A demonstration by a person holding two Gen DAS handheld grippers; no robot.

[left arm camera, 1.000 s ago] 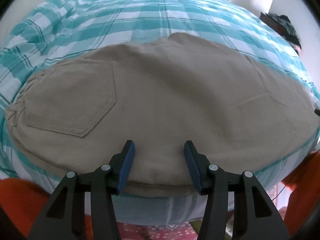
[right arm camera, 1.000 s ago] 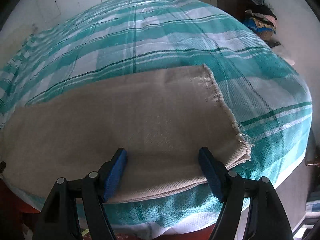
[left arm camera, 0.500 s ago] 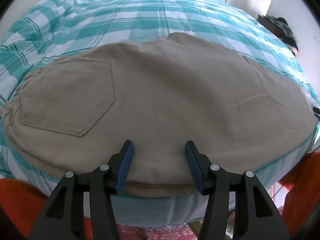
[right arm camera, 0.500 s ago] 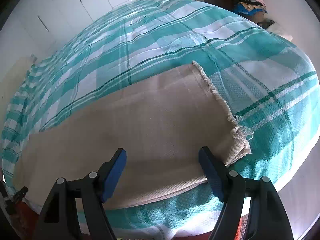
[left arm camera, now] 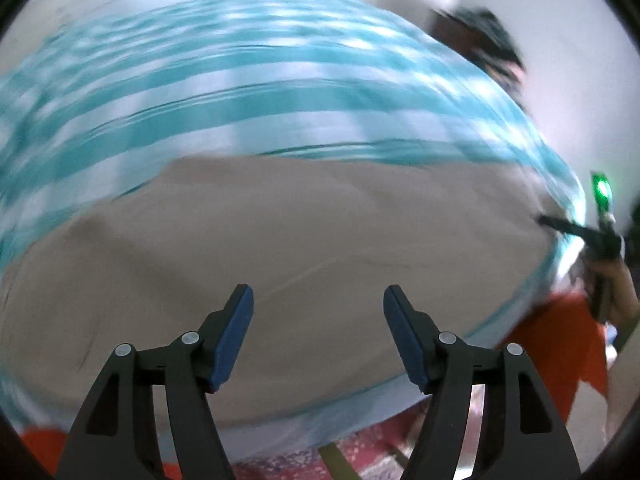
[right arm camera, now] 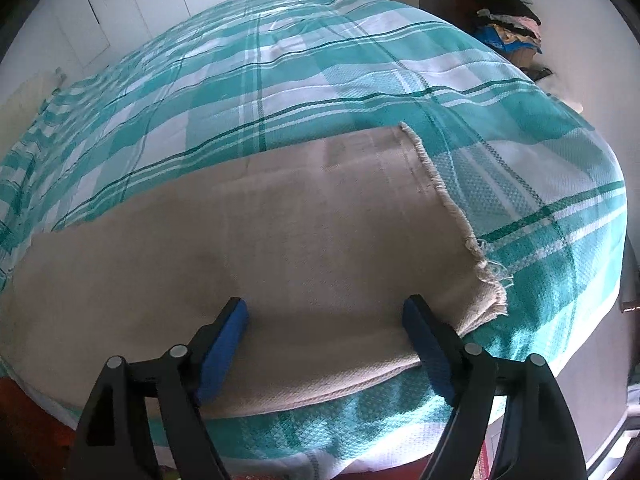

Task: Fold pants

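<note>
Pants (right arm camera: 280, 248) lie flat on the bed (right arm camera: 320, 60), both the left gripper (left arm camera: 318, 336) and right gripper (right arm camera: 324, 348) open and empty; a one-layer pinch at the frayed hem (right arm camera: 452, 216) risks a skewed fold.

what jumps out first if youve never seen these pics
Beige pants lie flat along the near edge of a bed with a teal-and-white plaid bedspread, their frayed hem to the right. The right gripper hovers open over the leg, and the left gripper is open above blurred fabric.
</note>
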